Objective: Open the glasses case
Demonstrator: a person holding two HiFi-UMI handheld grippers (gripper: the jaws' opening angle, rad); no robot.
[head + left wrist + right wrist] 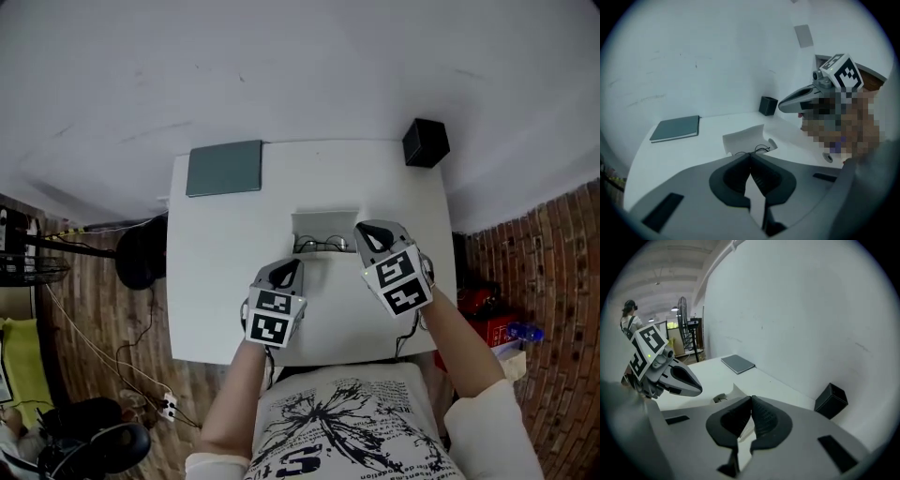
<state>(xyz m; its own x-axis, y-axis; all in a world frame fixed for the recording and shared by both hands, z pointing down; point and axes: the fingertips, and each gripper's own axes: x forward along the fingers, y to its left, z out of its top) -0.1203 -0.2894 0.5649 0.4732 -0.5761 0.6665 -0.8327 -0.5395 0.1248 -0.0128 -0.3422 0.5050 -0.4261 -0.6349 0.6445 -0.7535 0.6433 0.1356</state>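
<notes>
The white glasses case lies open in the middle of the white table, its lid raised on the far side. A pair of thin wire glasses rests in it, also seen as the glasses just past my left jaws. My left gripper hangs above the table just in front of the case, jaws shut and empty. My right gripper hovers at the case's right end, also shut with nothing in it. From the right gripper view, the case edge peeks above the shut jaws.
A grey-green notebook lies at the table's far left. A black box stands on the far right corner. A dark fan base and cables sit on the floor left of the table; red items lie to its right.
</notes>
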